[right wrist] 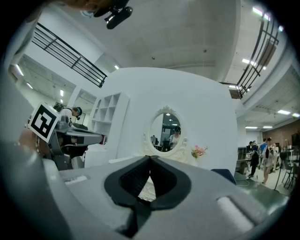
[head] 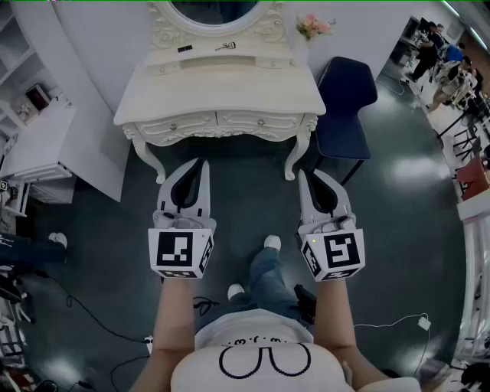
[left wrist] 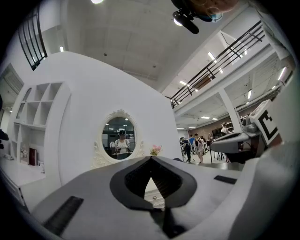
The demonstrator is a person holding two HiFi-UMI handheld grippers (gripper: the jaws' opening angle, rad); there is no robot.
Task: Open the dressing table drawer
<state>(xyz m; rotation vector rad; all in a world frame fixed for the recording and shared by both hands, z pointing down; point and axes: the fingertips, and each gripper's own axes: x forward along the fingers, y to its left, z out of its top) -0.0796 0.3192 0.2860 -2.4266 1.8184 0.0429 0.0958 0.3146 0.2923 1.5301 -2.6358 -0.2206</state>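
Drawers, two of them side by side, sit shut under the worktop (head: 230,92) of the dressing table (head: 293,157), straight ahead of me: left drawer (head: 178,122) and right drawer (head: 260,120). Each seems to carry one small knob at its middle, and that is where I would take hold. I judge the knobs hard, smooth and easy to slip off, so they want a square, firm pinch. Either drawer should be light and stiff and slide straight out, though painted wood may stick.

My two tools hang level, well short of the table: left gripper (head: 200,164) and right gripper (head: 304,174). The fingers (left wrist: 133,180) of both are pressed together with nothing between them.

Beyond stand one oval mirror (head: 214,9), one posy of pink flowers (head: 314,27) and one dark blue chair (head: 348,92) at the table's right.
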